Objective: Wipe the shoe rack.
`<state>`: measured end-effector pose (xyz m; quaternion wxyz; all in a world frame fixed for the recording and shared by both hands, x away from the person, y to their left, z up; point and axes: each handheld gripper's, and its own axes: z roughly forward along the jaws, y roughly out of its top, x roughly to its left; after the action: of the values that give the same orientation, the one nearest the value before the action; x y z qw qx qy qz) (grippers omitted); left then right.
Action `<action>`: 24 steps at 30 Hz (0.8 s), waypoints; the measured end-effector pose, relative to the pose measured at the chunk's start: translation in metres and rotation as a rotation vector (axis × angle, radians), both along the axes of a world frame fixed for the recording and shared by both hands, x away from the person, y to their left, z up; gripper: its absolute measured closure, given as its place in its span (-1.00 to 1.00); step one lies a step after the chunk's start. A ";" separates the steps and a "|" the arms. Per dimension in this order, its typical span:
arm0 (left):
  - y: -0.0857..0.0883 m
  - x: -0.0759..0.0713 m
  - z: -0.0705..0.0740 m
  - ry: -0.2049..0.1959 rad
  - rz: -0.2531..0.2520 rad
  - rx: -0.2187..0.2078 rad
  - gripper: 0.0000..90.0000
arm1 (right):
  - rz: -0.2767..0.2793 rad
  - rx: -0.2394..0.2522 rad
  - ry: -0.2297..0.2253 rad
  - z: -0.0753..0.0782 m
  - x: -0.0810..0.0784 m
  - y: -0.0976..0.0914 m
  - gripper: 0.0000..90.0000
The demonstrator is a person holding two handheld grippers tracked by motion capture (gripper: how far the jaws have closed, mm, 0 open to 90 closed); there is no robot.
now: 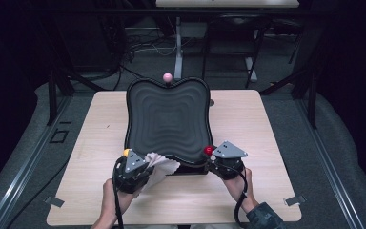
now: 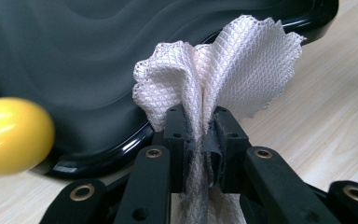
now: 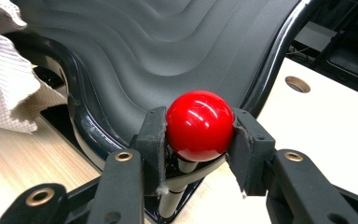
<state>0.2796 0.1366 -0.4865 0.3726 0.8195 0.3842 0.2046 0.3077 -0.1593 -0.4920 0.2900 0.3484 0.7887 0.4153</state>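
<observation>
Tray (image 1: 167,114): black, ridged, lying lengthwise from the table's (image 1: 267,143) near edge to its far edge | left gripper (image 2: 200,135): clenched on a white cloth (image 2: 223,70) fanned over the tray's near left corner | right gripper (image 3: 198,140): clamped on the red knob (image 3: 199,125) at the tray's near right corner | yellow knob (image 2: 11,135): beside the cloth.
</observation>
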 end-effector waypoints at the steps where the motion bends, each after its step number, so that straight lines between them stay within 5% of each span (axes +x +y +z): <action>1: -0.002 0.001 0.000 0.000 -0.004 0.003 0.73 | 0.000 0.000 0.000 0.000 0.000 0.000 0.33; 24: -0.055 0.011 -0.004 0.000 -0.091 -0.013 0.72 | 0.021 -0.001 0.017 0.002 0.002 -0.002 0.33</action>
<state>0.2910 0.0817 -0.4902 0.3871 0.8336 0.3479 0.1849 0.3096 -0.1613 -0.4903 0.2789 0.3434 0.7949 0.4152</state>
